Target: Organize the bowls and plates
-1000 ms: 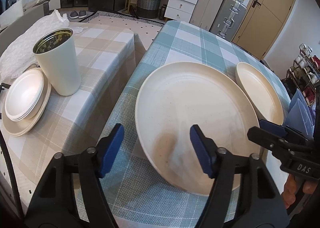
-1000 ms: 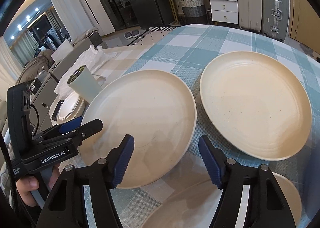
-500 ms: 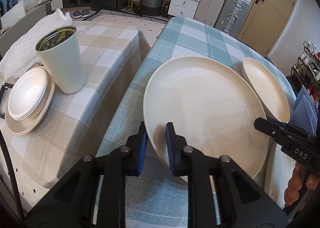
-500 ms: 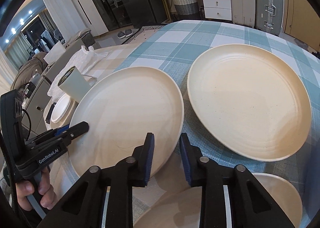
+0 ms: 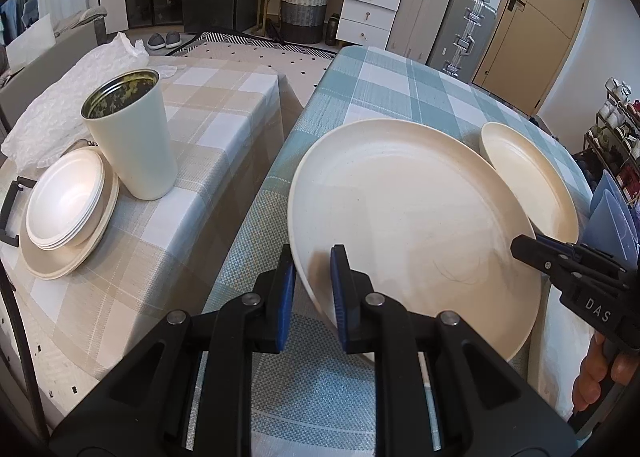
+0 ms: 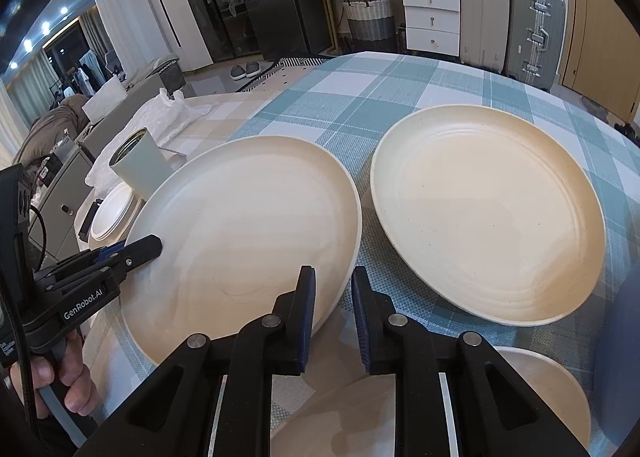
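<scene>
- Right now the blue-checked table point(image 6: 400, 85) carries the action, its far half bare cloth, its left edge running alongside a gap.
- Across that gap, the beige-checked table point(image 5: 224, 105) sits close on the left, cluttered along its near side.
- Biggest piece in play: the large cream plate point(image 5: 408, 217), near the blue table's left edge, its left rim lifted off the cloth.
- A second large plate point(image 6: 488, 209) lies flat just beside it on the right, rims close but apart in the right wrist view.
- A third plate point(image 6: 532, 385) pokes out under the right gripper's fingers at the near edge.
- On the beige table a tall cream tumbler point(image 5: 132, 137) stands upright, crowding a stack of white bowls point(image 5: 66, 205) on a plate, the stack just beside its base.
- Crumpled bubble wrap point(image 5: 60, 97) fills the corner behind those.
- Left gripper point(image 5: 312, 293): jaws narrowed tight on the big plate's near-left rim, one blue pad under, one on top.
- Right gripper point(image 6: 334, 313): jaws pinched down on the same plate's near-right rim, the rim between the pads.
- A hand point(image 6: 60, 373) shows at the left gripper's handle.
</scene>
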`<state>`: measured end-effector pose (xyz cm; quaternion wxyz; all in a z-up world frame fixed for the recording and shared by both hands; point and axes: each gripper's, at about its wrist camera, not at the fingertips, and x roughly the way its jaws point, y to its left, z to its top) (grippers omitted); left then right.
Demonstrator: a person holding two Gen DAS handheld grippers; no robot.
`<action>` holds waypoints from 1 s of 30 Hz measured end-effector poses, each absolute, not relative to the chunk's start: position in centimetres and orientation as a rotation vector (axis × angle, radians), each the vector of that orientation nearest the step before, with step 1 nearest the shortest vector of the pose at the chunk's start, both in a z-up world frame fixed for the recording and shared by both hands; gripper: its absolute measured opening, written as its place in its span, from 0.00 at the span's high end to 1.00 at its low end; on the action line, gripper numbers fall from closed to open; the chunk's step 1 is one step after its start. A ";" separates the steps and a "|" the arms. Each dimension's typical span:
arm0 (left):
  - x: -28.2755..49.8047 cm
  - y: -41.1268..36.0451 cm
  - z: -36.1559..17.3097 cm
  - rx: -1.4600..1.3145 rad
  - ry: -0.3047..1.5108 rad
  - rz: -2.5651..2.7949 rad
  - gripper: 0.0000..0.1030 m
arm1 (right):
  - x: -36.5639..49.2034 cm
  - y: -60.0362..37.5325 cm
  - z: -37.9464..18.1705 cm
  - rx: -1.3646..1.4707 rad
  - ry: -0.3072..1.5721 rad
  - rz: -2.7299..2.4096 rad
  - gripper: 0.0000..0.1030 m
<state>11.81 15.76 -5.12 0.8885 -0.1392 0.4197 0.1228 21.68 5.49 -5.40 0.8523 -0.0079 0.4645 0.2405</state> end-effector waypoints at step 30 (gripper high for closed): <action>8.8 12.0 1.3 -0.235 0.774 0.198 0.86 | 18.6 2.3 0.4 0.009 0.885 0.482 0.82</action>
